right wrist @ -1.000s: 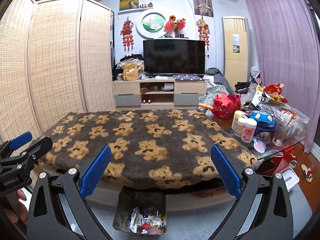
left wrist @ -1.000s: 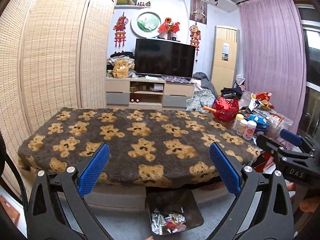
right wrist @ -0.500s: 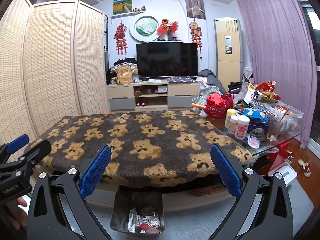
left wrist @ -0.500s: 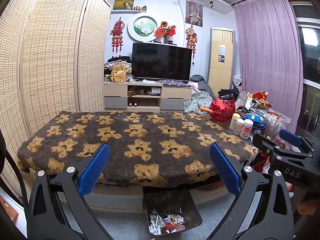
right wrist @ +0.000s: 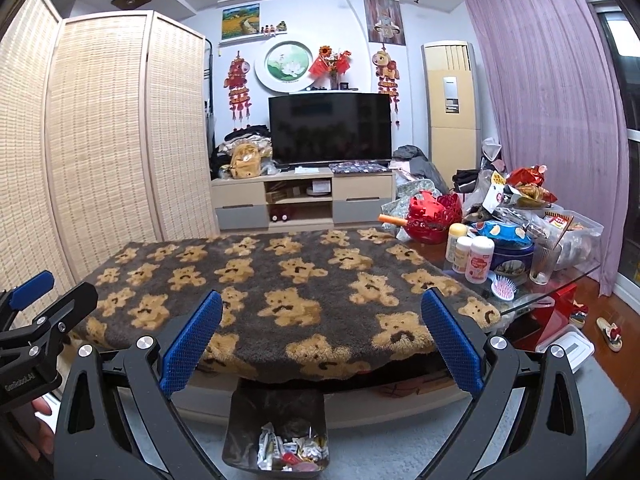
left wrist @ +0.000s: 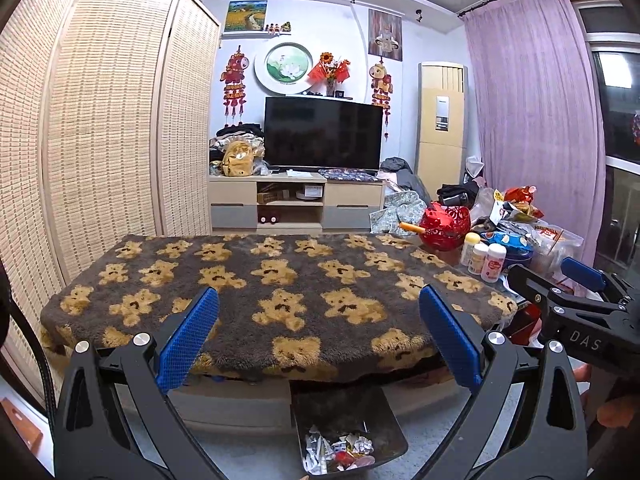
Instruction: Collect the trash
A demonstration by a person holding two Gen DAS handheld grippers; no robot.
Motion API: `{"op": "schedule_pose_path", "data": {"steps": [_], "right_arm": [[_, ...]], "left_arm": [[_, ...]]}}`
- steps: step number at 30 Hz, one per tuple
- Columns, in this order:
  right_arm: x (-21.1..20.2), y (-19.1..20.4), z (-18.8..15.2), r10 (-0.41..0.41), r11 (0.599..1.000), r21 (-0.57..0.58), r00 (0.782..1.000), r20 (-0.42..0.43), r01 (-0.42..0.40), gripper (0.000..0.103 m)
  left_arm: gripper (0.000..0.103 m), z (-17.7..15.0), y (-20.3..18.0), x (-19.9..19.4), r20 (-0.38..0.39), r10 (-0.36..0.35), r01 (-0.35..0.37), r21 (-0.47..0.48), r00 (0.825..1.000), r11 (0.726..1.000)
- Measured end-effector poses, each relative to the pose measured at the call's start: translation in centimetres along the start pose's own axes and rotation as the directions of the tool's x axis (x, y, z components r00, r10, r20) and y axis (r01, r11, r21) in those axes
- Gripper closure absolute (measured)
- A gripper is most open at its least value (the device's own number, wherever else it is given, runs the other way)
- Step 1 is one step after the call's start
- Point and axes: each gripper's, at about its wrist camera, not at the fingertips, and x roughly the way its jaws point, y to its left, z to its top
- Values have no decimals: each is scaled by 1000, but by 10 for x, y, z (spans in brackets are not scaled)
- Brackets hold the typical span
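Living room: TV wall behind, low table under a teddy-bear blanket (left wrist: 280,280) ahead of both tongs. Left gripper (left wrist: 318,338) spread wide, nothing between its blue pads (left wrist: 188,344). Right gripper (right wrist: 320,338) equally wide, holding nothing. Black trash bin (right wrist: 276,412) on the floor just below the grippers, against the table front; crumpled wrappers (right wrist: 288,450) inside it.

Home living room: television (right wrist: 330,128) on low cabinet (right wrist: 302,198), teddy-bear blanket (right wrist: 280,292) over table, purple curtain (right wrist: 544,100).
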Motion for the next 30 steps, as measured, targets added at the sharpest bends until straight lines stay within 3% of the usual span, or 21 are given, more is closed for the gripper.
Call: {"op": "schedule_pose_path", "data": {"steps": [30], "right_arm": [[-9, 2, 4, 1, 1000, 6, 1000, 11, -1, 3]], "left_arm": [[8, 4, -2, -3, 12, -7, 7, -6, 1000, 1000]]}}
